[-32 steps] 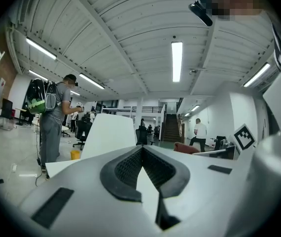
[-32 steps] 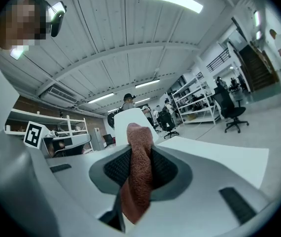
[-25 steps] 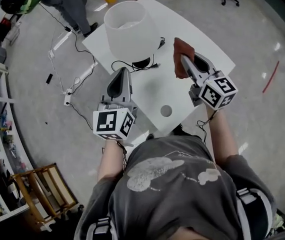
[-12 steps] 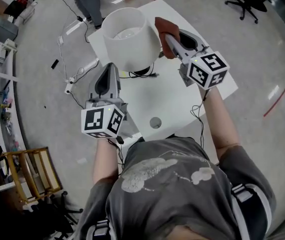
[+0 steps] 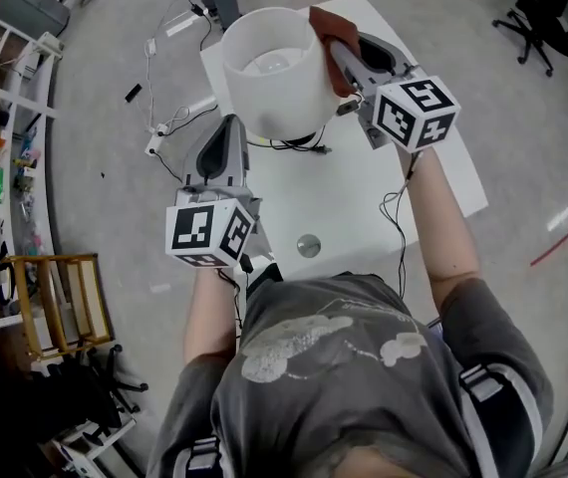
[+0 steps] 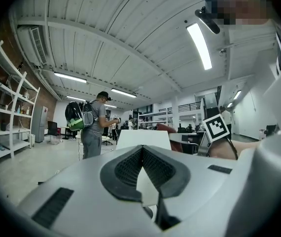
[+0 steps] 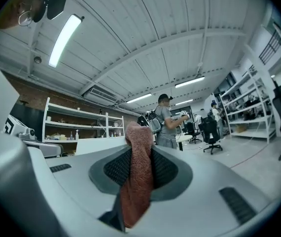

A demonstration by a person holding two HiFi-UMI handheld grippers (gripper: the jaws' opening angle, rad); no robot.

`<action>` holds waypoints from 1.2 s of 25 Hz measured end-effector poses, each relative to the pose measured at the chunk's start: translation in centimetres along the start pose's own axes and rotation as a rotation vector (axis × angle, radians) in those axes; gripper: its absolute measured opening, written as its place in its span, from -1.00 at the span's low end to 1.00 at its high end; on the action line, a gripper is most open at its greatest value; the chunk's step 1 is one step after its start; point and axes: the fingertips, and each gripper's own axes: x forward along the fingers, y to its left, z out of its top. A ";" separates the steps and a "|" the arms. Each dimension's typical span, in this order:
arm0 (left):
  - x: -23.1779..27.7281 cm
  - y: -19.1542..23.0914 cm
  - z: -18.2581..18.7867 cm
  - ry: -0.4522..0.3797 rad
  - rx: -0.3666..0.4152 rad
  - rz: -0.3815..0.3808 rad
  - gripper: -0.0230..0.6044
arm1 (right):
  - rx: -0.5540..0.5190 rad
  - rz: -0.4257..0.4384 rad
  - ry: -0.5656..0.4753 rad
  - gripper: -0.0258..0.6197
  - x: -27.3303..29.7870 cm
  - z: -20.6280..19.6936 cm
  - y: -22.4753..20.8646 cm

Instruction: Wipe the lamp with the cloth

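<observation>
A white lamp with a wide drum shade stands on a white table; its black base and cord show under the shade. A reddish-brown cloth is pinched in my right gripper and lies against the right rim of the shade. In the right gripper view the cloth hangs between the shut jaws, with the shade just behind. My left gripper hovers at the shade's lower left, jaws shut with nothing in them. The left gripper view has the shade straight ahead.
A round grommet hole sits in the table near its front edge. Cables trail over the floor left of the table. Shelving and a wooden rack stand at the left. A person with a backpack stands beyond the table.
My right gripper carried the cloth up and left from beside the lamp to the shade's right rim. The left gripper stayed close under the shade. The head view swung.
</observation>
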 end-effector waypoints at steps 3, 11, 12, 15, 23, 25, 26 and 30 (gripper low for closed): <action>0.4 0.9 -0.4 0.014 -0.008 0.009 -0.90 | 0.035 -0.019 0.024 -0.65 0.5 -1.6 -1.1; 2.6 3.4 -3.6 0.068 -0.047 -0.071 -0.90 | 0.131 -0.167 0.111 -0.65 -0.2 -8.5 -3.1; 2.8 3.8 -3.9 0.073 -0.053 -0.087 -0.90 | 0.145 -0.193 0.121 -0.65 -0.6 -9.3 -3.1; 2.9 4.6 -4.7 0.089 -0.048 -0.126 -0.90 | 0.184 -0.268 0.146 -0.65 -1.7 -11.5 -3.2; 2.1 7.9 -5.7 0.110 -0.087 -0.247 -0.90 | 0.241 -0.450 0.146 -0.65 -3.7 -13.5 -1.0; 3.0 8.3 -6.1 0.118 -0.100 -0.274 -0.90 | 0.237 -0.490 0.157 -0.65 -4.1 -13.5 -1.3; 3.4 8.5 -6.4 0.121 -0.106 -0.288 -0.90 | 0.233 -0.510 0.160 -0.65 -4.3 -13.4 -1.3; 4.5 9.2 -6.4 0.108 -0.126 -0.349 -0.90 | 0.200 -0.581 0.131 -0.65 -5.4 -11.7 -0.3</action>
